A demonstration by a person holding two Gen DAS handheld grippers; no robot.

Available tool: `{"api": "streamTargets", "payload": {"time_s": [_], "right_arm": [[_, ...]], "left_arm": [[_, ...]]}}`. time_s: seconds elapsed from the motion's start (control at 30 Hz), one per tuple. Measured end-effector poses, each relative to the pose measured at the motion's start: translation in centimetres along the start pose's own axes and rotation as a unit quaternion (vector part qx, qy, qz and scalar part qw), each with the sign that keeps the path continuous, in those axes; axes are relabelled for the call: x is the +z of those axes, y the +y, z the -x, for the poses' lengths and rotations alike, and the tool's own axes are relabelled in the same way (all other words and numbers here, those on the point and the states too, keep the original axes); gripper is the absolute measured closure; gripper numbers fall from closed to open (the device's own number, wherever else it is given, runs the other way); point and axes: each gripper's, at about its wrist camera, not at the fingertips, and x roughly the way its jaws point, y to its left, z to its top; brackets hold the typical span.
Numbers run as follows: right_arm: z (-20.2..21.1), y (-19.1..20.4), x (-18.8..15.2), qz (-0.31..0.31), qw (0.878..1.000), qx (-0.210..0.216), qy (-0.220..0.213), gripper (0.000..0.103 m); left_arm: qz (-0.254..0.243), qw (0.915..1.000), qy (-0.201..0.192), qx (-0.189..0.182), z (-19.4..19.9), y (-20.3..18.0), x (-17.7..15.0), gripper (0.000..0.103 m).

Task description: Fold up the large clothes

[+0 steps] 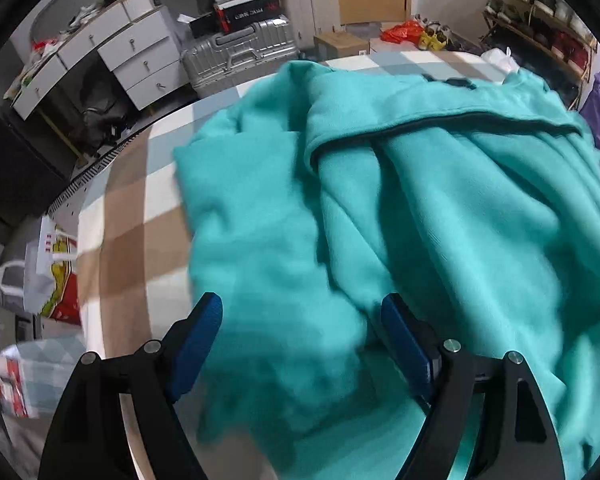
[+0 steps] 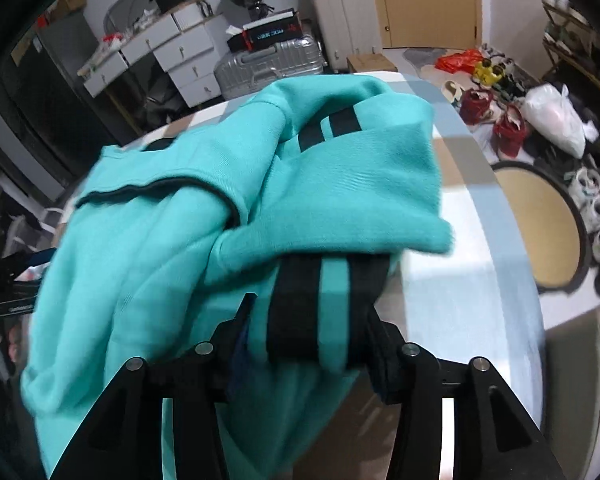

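Note:
A large teal garment [image 1: 440, 200] with a dark-edged hem lies rumpled on a checked bed cover [image 1: 132, 220]. My left gripper [image 1: 302, 308] hovers over its near part, blue pads [image 1: 202, 340] wide apart and open, gripping nothing, with cloth lying below the gap. In the right wrist view the garment [image 2: 160, 240] is bunched up on the bed cover [image 2: 460, 280]. My right gripper [image 2: 310, 312] is shut on the garment's striped cuff [image 2: 332, 308], a thick roll of black and teal bands that fills the space between the fingers. Its pads are hidden by the cloth.
A silver suitcase [image 1: 240, 52] and white drawers [image 1: 140, 60] stand beyond the bed's far left edge. Bags [image 1: 56, 272] sit on the floor at the left. To the right of the bed are a round mat [image 2: 540, 220], red shoes [image 2: 512, 128] and a white plastic bag [image 2: 556, 120].

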Motion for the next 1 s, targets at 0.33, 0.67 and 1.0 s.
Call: {"api": "streamTargets", "payload": {"time_s": [0.33, 0.67, 1.0], "right_arm": [[13.1, 1.4, -10.7, 0.006, 0.997, 0.061, -0.046, 0.054], [23.8, 11.3, -22.0, 0.033, 0.928, 0.172, -0.328, 0.002], [22.4, 12.4, -24.3, 0.058, 0.919, 0.165, -0.353, 0.0]], "left_arm": [[0.113, 0.9895, -0.045, -0.078, 11.8, -1.1, -11.2, 0.024], [0.116, 0.9887, 0.016, -0.093, 12.5, -3.7, -20.9, 0.024], [0.14, 0.9686, 0.028, -0.204, 9.9, -6.1, -22.7, 0.024]]}}
